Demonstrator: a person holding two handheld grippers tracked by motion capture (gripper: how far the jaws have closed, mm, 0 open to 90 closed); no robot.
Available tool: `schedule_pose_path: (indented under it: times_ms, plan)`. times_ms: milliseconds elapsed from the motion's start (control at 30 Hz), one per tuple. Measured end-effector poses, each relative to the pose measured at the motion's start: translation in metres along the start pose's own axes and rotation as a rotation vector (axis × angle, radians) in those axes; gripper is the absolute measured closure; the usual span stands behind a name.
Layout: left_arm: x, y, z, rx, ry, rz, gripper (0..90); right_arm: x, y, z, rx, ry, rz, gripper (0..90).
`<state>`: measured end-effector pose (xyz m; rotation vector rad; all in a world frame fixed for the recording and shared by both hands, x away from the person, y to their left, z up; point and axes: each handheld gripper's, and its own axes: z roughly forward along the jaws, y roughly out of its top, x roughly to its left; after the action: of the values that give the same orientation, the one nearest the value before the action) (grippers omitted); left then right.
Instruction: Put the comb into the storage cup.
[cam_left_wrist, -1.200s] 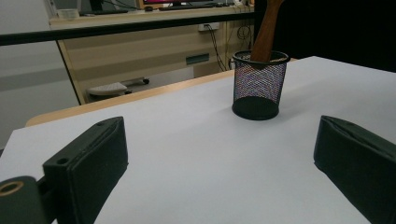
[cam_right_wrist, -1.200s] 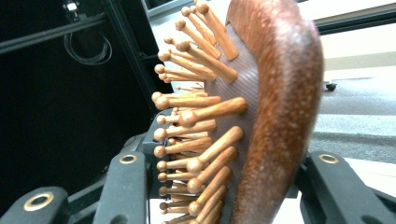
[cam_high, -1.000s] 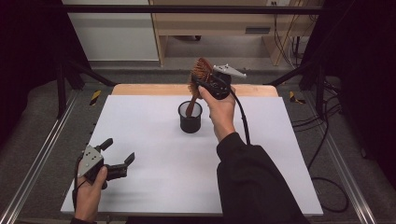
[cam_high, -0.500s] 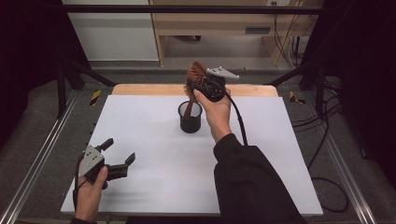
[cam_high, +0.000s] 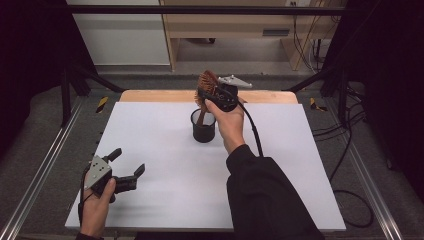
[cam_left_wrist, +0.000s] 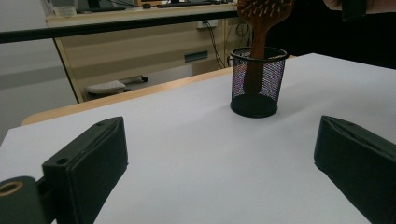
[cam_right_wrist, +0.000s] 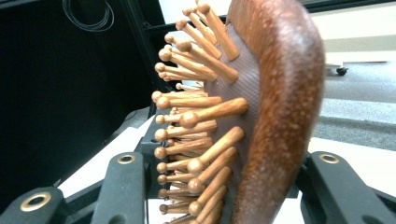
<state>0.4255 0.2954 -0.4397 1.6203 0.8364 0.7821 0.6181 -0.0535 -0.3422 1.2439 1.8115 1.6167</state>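
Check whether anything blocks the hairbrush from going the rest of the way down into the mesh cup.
Nothing visible does. The right gripper holds the hairbrush by its head, and the handle already stands inside the mesh cup, which holds nothing else.

Right gripper (cam_high: 207, 96) raised, jaws clamped – left gripper (cam_high: 127, 167) low, jaws apart.

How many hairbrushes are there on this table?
1. The wooden hairbrush stands handle-down in the black mesh cup at the far middle of the white table, its head gripped by the right claw. The cup may hide something smaller.
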Motion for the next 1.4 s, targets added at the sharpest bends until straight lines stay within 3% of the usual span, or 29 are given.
schedule_pose_path:
  times_ms: [1033, 1400]
  plan:
    - [-0.002, 0.0, 0.002, 0.011, -0.01, 0.005, 3.0, -0.002, -0.016, 0.011, 0.032, 0.001, 0.016, 50.2]
    - [-0.002, 0.0, 0.002, 0.012, -0.013, 0.007, 3.0, -0.01, -0.023, 0.006, 0.017, -0.004, 0.057, 49.8]
